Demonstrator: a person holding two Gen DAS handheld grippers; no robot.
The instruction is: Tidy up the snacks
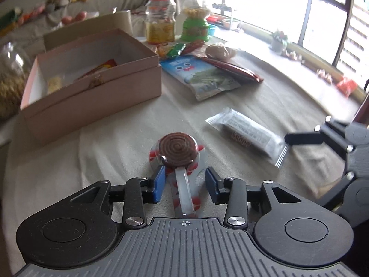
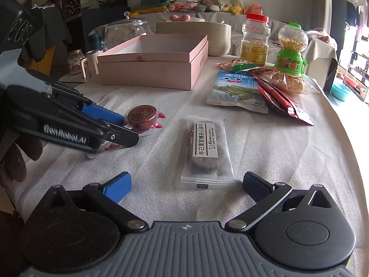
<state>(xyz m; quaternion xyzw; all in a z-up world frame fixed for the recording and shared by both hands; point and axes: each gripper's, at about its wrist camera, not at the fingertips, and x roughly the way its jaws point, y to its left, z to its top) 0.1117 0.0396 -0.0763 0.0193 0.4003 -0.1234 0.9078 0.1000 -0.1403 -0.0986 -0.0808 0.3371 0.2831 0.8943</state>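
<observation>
Two tools (image 1: 184,180) (image 2: 186,184) spread — cloth-covered table (image 2: 265,157) | window (image 1: 322,11) bright — sofa (image 2: 230,16) behind

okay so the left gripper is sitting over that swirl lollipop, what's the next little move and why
Probably close the left gripper on the lollipop. Its stick lies between the open blue pads with gaps on both sides, so nothing is held, and the pink box waits open beyond.
</observation>
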